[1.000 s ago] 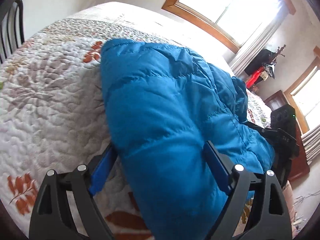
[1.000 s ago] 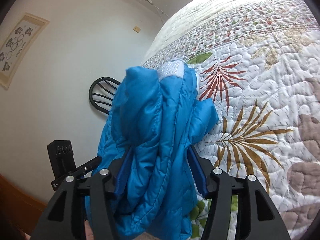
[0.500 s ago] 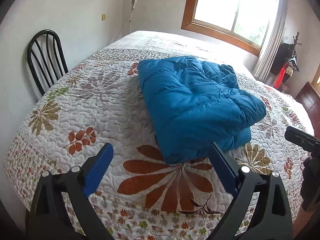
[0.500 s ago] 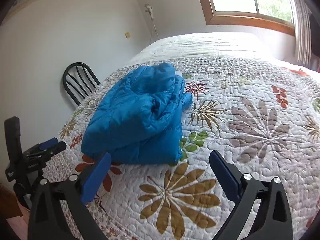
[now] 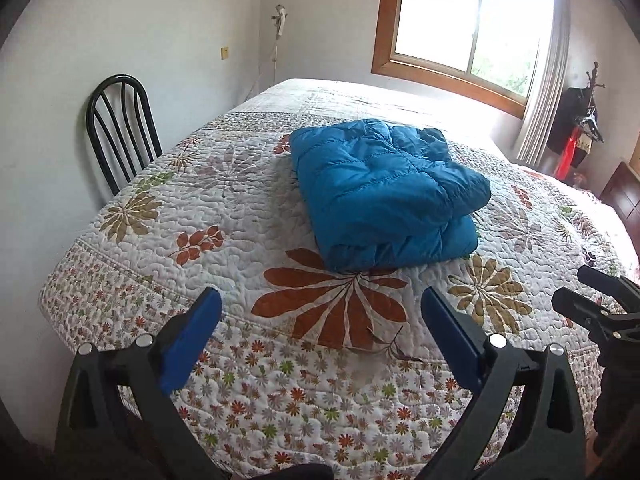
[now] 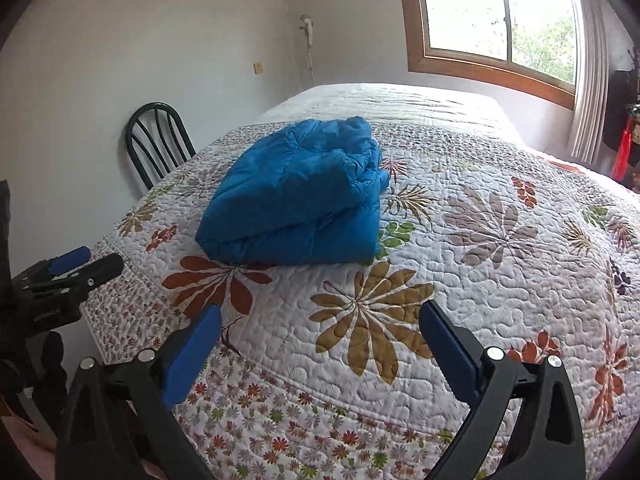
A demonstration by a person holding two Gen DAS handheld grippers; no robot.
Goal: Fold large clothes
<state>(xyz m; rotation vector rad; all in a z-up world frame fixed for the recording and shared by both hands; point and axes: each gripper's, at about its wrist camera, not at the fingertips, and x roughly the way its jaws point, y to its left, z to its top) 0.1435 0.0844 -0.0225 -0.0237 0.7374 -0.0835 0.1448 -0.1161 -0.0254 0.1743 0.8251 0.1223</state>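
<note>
Daylight is pouring through the window point(image 5: 464, 36), blowing its panes out to glare and washing the far bed point(image 5: 360, 92) pale; fisheye bending is curving walls, and dark vignetting is ringing both views

Your folded jacket point(image 5: 384, 196) lay on the bed point(image 5: 240, 216) near its foot, a chair point(image 5: 120, 128) left of the bed, a window point(image 5: 468, 28) behind, both your tools before it
</note>
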